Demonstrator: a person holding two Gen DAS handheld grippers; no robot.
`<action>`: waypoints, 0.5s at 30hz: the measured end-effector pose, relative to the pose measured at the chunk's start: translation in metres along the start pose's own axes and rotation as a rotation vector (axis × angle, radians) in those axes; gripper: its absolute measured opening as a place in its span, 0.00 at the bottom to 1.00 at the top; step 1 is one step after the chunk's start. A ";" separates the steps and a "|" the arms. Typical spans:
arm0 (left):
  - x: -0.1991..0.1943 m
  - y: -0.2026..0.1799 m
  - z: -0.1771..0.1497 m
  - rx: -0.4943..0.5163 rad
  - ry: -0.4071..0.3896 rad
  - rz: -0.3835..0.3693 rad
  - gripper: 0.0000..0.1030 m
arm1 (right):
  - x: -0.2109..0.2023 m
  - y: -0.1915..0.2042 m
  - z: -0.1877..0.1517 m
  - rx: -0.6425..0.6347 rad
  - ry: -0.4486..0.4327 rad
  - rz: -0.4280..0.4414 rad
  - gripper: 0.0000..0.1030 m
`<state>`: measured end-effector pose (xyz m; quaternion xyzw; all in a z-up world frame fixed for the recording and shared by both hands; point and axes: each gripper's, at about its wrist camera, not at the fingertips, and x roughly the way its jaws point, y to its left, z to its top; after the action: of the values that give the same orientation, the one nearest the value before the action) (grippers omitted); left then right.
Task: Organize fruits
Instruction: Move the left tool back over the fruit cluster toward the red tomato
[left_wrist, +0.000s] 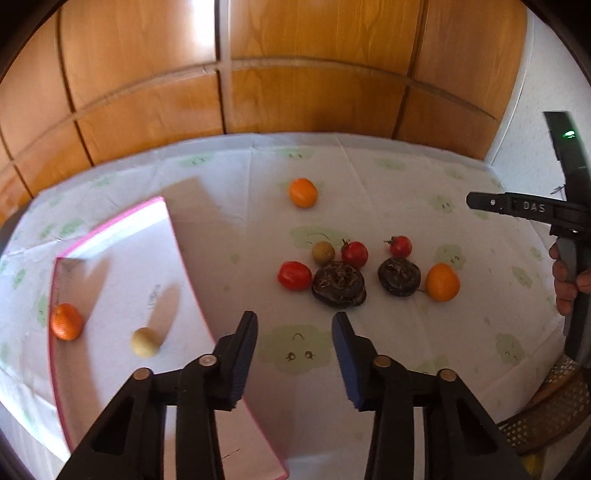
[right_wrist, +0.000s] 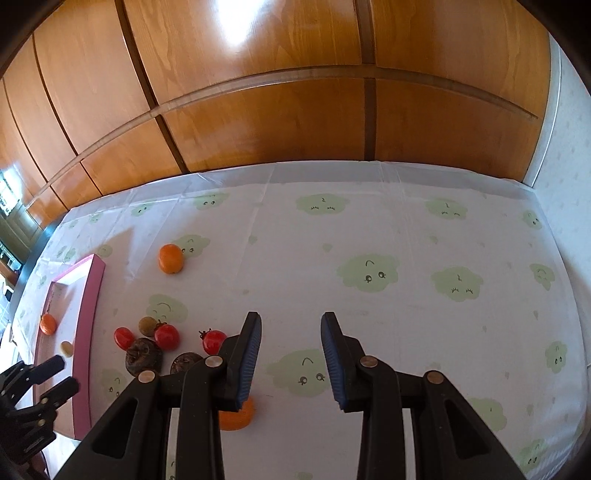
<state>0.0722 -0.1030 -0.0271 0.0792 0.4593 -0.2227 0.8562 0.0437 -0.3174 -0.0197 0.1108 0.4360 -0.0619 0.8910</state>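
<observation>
My left gripper (left_wrist: 295, 325) stands open over the cloud-print tablecloth, nothing between its pads. Just left of it lies a pink-rimmed white tray (left_wrist: 184, 258) holding a mandarin (left_wrist: 66, 321) and a small yellowish fruit (left_wrist: 144, 342). Ahead sit three tomatoes (left_wrist: 294, 275), a greenish-brown round fruit (left_wrist: 323, 252), two dark brown fruits (left_wrist: 338, 284) and an orange (left_wrist: 442, 281). Another orange (left_wrist: 303, 192) lies farther back. My right gripper (right_wrist: 291, 321) is open and empty, right of the fruit cluster (right_wrist: 167, 336); an orange (right_wrist: 238, 415) lies partly hidden under its left finger.
Wooden cabinet doors (left_wrist: 295, 74) rise behind the table's far edge. A wicker chair (left_wrist: 554, 406) stands at the near right corner. A hand (left_wrist: 565, 280) grips the right gripper's handle. The tablecloth (right_wrist: 443, 240) stretches to the right of the fruit.
</observation>
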 end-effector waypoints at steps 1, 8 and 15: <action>0.003 0.001 0.003 -0.009 0.015 -0.012 0.38 | -0.001 0.000 0.000 0.001 -0.002 0.002 0.33; 0.032 0.011 0.032 -0.186 0.118 -0.134 0.36 | -0.004 0.001 0.002 0.003 -0.007 0.023 0.33; 0.067 0.026 0.049 -0.395 0.221 -0.146 0.35 | -0.004 0.003 0.002 0.001 -0.007 0.033 0.33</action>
<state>0.1527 -0.1176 -0.0568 -0.0993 0.5893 -0.1802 0.7813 0.0441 -0.3149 -0.0150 0.1183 0.4310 -0.0476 0.8933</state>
